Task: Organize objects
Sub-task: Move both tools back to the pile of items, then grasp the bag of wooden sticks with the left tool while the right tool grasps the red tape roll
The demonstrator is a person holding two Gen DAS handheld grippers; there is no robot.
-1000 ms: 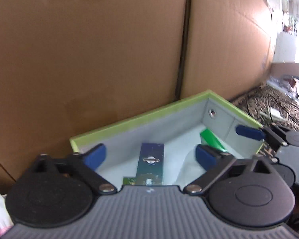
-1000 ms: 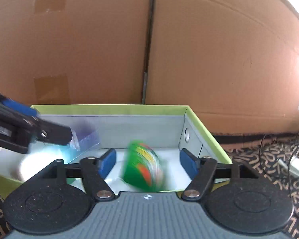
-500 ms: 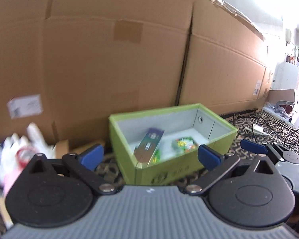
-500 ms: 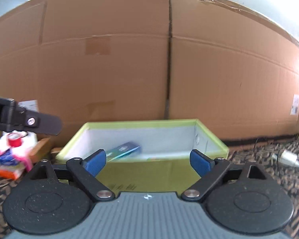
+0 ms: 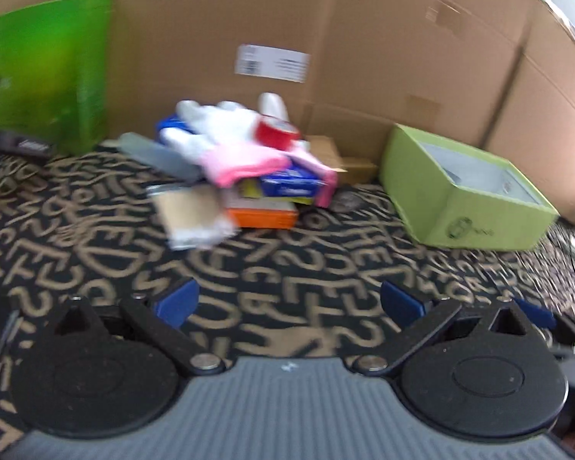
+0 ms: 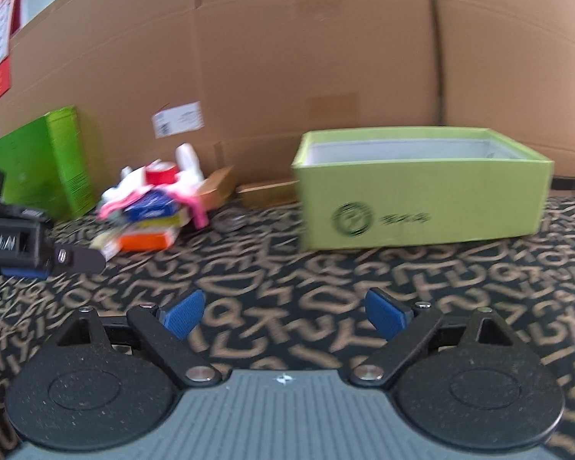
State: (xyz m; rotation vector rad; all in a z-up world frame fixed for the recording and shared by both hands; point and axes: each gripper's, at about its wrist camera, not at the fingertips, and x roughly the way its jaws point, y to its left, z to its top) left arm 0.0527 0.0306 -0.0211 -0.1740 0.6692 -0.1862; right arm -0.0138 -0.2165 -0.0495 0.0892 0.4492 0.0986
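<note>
A light green open box (image 6: 421, 188) stands on the patterned cloth by the cardboard wall; it also shows at the right of the left wrist view (image 5: 467, 191). A pile of loose objects (image 5: 245, 165) lies left of it: white and pink gloves, red tape roll (image 5: 276, 130), blue and orange packets. The pile also shows in the right wrist view (image 6: 153, 207). My left gripper (image 5: 287, 303) is open and empty, well back from the pile. My right gripper (image 6: 283, 312) is open and empty, back from the box. The left gripper shows at the left edge of the right wrist view (image 6: 38, 249).
A tall bright green box (image 5: 50, 69) stands upright at the left against the cardboard wall (image 5: 326, 38). A small brown carton (image 6: 268, 191) lies between pile and box. The black cloth with tan letters (image 6: 287, 264) covers the surface.
Both grippers have pulled back out of the green box and away from it. The left view has swung left to the pile. The items dropped earlier lie inside the box.
</note>
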